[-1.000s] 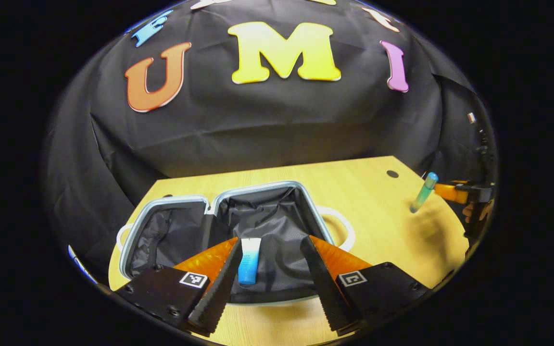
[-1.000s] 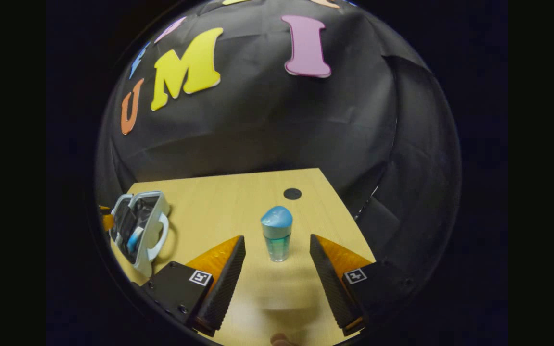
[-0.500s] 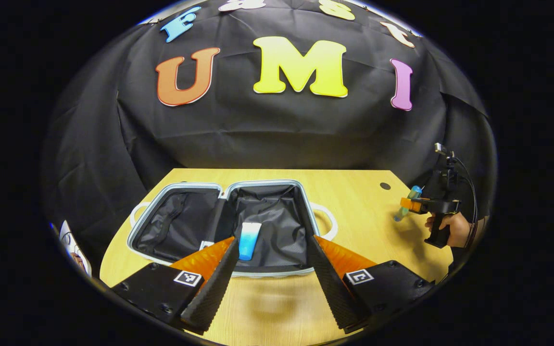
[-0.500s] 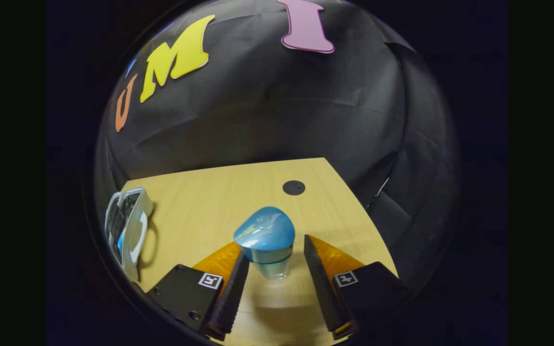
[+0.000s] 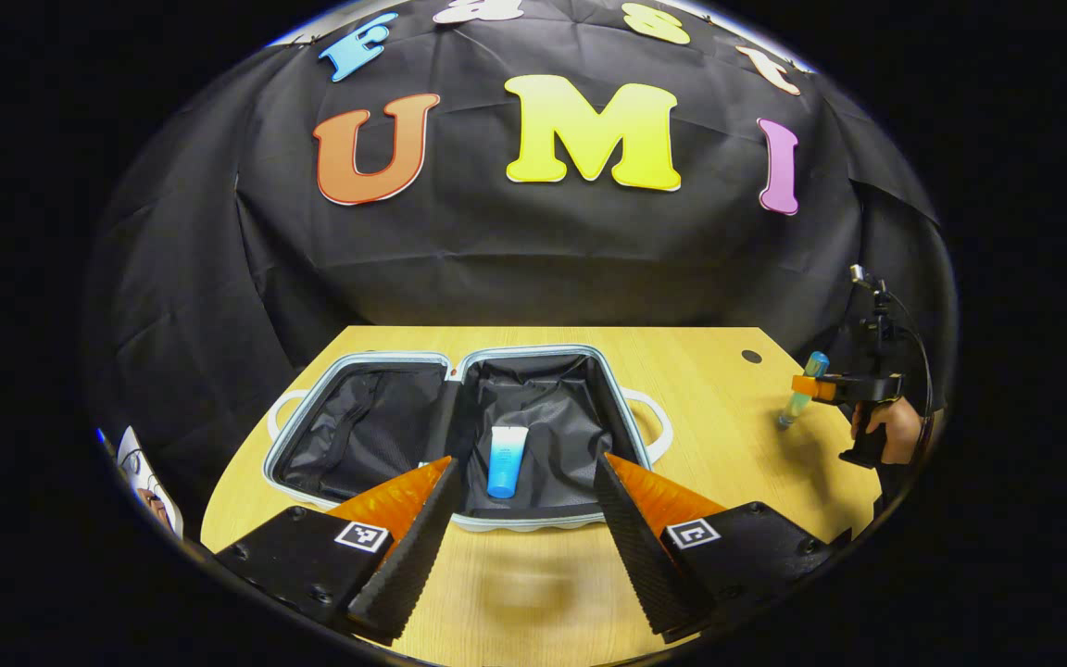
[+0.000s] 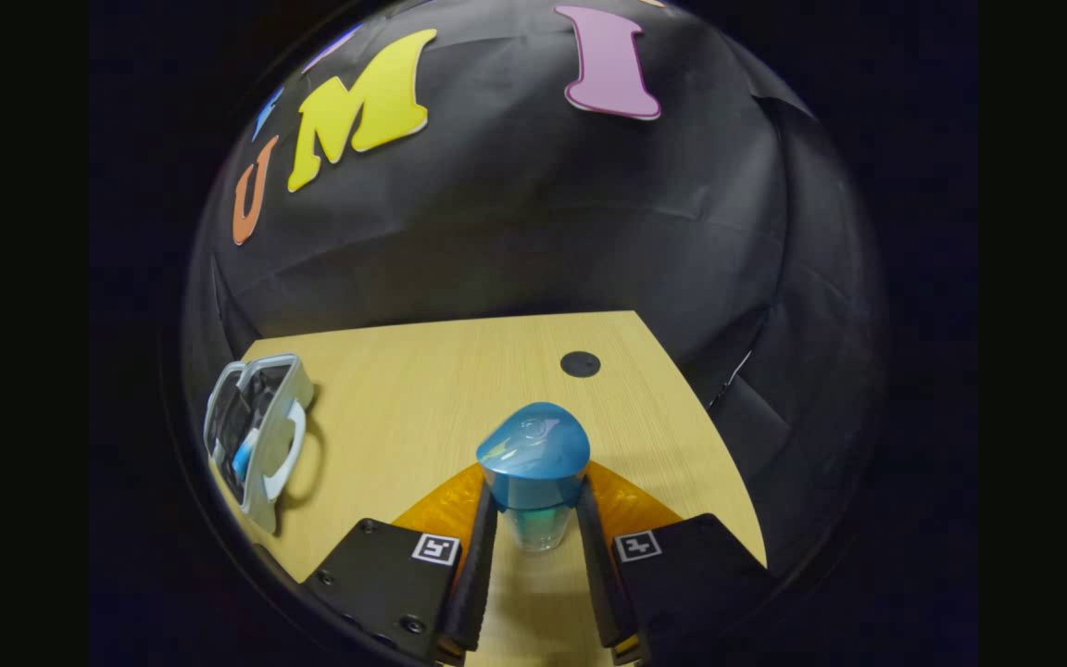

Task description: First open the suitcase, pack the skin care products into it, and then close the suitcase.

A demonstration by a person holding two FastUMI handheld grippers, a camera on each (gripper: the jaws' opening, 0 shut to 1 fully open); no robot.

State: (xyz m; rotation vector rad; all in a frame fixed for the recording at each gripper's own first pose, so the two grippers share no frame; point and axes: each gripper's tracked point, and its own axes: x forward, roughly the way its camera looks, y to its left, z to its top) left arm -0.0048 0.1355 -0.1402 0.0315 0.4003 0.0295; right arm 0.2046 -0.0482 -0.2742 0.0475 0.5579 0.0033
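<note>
Right gripper (image 6: 533, 519): fingers closed against both sides of a clear bottle with a blue cap (image 6: 533, 468), gripping it just below the cap; the bottle stands upright with its base at the wooden table (image 6: 422, 408). In the left gripper view this same gripper (image 5: 816, 387) sits at 3 o'clock, with the bottle (image 5: 802, 389) tilted slightly and a hand (image 5: 890, 431) on the grip behind it.

Left gripper (image 5: 524, 519): fingers spread wide apart, nothing between them, held above the near table edge.

Suitcase (image 5: 376, 361): lies open and flat on the table at 12 o'clock from the left gripper, both halves lined in dark fabric, pale rim, a white handle at each outer side. A white-and-blue tube (image 5: 506, 461) lies in the right-hand half, near its front edge. From the right gripper view the suitcase (image 6: 267, 463) is at 9 o'clock, well apart from the bottle.

A dark round hole (image 6: 580, 363) marks the table at 12 o'clock from the bottle.
</note>
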